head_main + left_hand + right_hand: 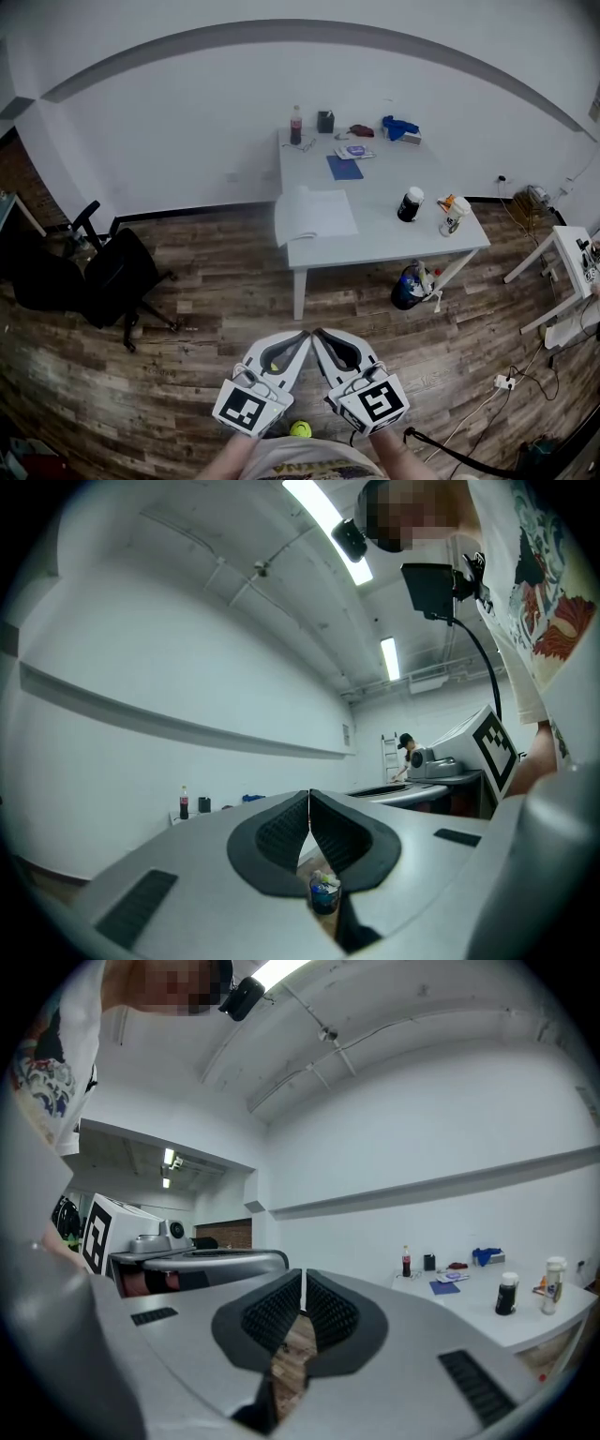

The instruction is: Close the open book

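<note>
The open book [314,214] lies with white pages up at the near left corner of the white table [384,220], its pages hanging a little over the edge. Both grippers are held low and close to my body, well short of the table and side by side with their tips almost touching. My left gripper [302,336] [309,799] is shut with nothing between its pads. My right gripper [321,334] [303,1279] also has its pads together and holds nothing. Neither gripper view shows the book.
On the table are a cola bottle [296,125], a black cup [325,121], a blue booklet [344,167], a blue cloth [398,127], a dark canister [410,203] and a white bottle [455,216]. A black office chair [103,272] stands left, a bag [411,286] under the table, cables [506,380] right.
</note>
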A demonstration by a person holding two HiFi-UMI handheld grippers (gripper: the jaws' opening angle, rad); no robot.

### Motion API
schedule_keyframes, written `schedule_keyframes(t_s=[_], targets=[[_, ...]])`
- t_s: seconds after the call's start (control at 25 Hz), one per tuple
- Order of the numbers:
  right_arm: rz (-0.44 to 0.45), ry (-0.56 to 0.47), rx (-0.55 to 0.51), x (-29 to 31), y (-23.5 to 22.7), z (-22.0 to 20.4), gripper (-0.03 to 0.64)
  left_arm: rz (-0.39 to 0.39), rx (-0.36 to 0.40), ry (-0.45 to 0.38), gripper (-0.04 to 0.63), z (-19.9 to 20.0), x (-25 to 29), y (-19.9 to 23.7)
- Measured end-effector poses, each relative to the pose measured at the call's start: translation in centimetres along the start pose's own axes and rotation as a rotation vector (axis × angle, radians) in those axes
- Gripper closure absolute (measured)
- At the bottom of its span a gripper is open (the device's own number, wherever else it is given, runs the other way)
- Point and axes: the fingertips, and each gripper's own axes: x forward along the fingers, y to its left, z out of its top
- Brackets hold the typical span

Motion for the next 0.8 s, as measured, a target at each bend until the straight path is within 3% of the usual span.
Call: schedule_keyframes(t_s=[0.8], targets=[[-0.136,0.041,0.002,16.8,-11.8,0.8,0.594,-0.097,-0.012,-0.003,0.583,-1.7,11.9,16.9]])
